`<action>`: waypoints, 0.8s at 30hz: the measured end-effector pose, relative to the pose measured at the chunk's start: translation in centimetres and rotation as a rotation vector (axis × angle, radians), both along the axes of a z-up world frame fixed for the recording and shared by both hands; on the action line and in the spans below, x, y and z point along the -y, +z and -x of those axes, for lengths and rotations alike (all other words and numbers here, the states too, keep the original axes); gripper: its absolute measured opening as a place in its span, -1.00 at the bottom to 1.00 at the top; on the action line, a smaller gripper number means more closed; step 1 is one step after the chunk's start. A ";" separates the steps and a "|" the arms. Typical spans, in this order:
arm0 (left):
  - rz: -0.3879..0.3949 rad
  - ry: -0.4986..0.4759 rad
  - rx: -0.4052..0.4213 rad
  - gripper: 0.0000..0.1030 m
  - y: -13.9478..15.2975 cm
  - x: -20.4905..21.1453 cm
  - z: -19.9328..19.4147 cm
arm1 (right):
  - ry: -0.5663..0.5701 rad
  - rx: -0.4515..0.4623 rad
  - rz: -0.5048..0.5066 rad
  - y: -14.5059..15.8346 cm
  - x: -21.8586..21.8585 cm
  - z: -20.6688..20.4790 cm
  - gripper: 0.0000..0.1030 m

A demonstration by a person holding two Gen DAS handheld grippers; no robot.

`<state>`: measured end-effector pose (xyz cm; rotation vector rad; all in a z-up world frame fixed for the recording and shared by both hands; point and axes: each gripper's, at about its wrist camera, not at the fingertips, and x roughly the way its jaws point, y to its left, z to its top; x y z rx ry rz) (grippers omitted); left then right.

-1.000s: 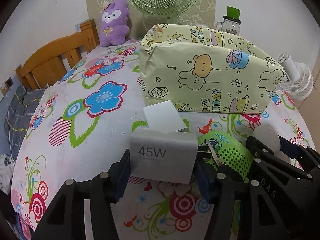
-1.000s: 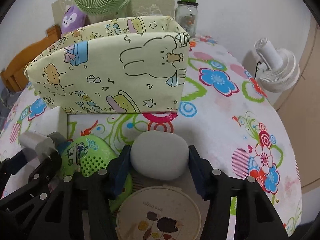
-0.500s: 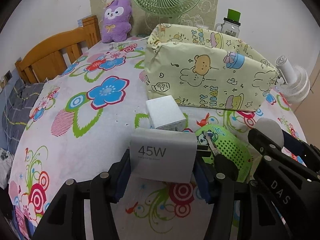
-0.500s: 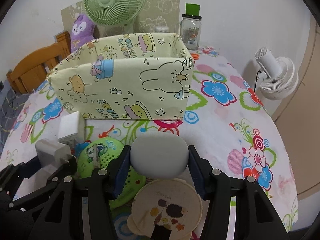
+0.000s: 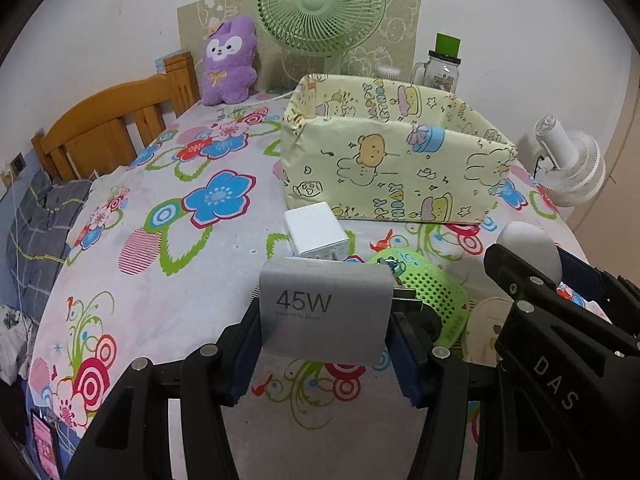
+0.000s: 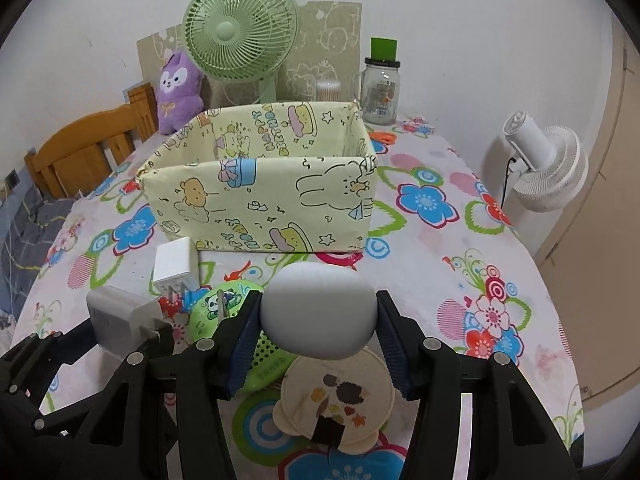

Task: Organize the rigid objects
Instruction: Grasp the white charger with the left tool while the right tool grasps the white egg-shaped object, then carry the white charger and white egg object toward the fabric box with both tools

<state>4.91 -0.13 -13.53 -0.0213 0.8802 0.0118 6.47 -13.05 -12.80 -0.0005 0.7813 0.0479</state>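
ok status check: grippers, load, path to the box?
Left gripper shut on grey 45W charger. Right gripper shut on white oval case. Yellow box ahead, open-topped. White charger lies in front of the box.

We're in a home here, a bedroom by the look of it. A wooden headboard (image 5: 108, 128) sits at the left with grey checked bedding (image 5: 36, 220) beside it. A purple plush toy (image 5: 228, 66) leans on the wall next to a green fan (image 6: 240, 32). There's a flowered cloth (image 5: 160, 272) over the desk, 1 glass jar (image 6: 380, 88) at the back, and a white fan (image 6: 548, 168) off to the right.
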 end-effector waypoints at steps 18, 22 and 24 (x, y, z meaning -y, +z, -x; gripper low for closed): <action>-0.052 -0.045 0.044 0.15 2.6 1.9 1.5 | 0.010 0.035 -0.014 2.9 0.2 2.3 0.13; -0.056 -0.057 0.057 0.15 3.4 2.1 1.4 | 0.009 0.041 -0.013 3.6 0.2 2.3 0.13; -0.057 -0.060 0.063 0.15 3.7 2.2 1.2 | 0.009 0.046 -0.013 4.0 0.2 2.2 0.13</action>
